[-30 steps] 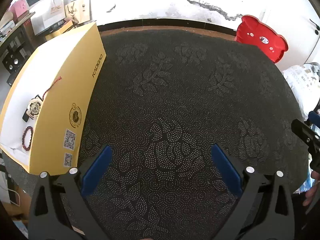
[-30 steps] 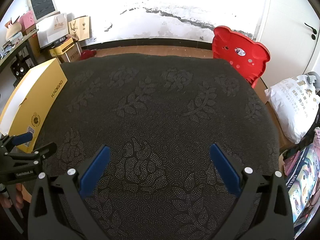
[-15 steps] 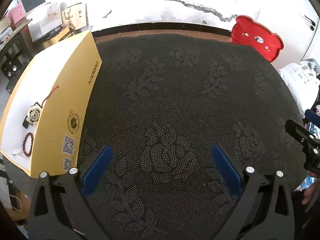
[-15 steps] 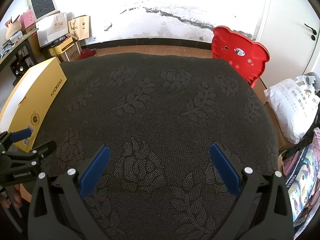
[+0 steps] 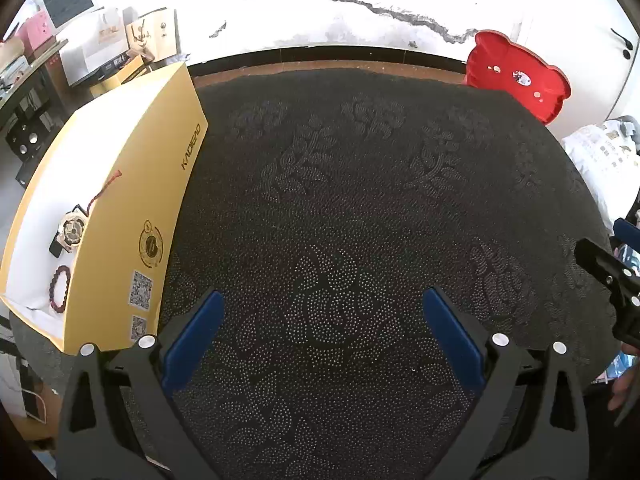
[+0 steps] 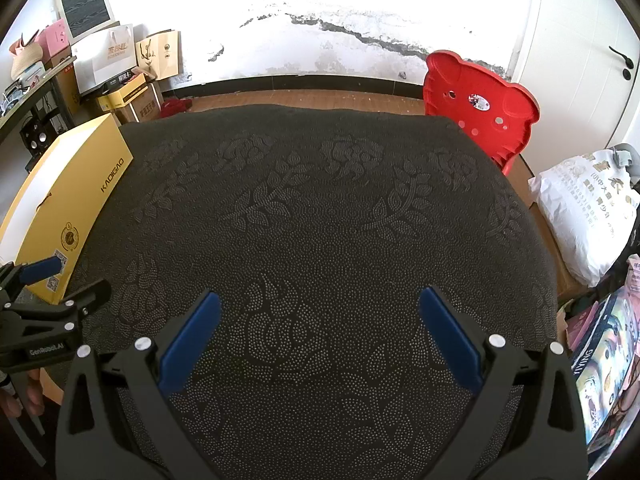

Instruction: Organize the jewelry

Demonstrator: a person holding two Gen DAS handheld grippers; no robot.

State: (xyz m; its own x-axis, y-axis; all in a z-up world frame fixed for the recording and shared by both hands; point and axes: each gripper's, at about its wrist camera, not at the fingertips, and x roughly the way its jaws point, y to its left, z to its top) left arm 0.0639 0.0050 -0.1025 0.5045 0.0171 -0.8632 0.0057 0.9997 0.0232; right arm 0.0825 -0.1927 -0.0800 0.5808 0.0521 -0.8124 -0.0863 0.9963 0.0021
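Jewelry: bead bracelet [image 5: 60,288] and watch [image 5: 72,229] sit in yellow box [image 5: 120,184] at table's [image 5: 360,220] left edge; my left gripper [image 5: 320,336] and right gripper [image 6: 318,334] both spread, empty.

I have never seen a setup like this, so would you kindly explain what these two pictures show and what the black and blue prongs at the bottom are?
There is no robot here: a person holds a pair of hand-operated tongs in each hand, and a wide-angle camera on each looks forward along its blue-padded fingers.

One picture comes from the left tongs, the other from the right tongs. Both stand wide open and hold nothing. Each camera also catches the other tool at its edge.

Below them is a table under a dark patterned cloth. At its left edge lies an open yellow box with a white inside. In it are a watch, a dark red bead bracelet and a red cord. Behind the table stands a red bear-shaped chair.
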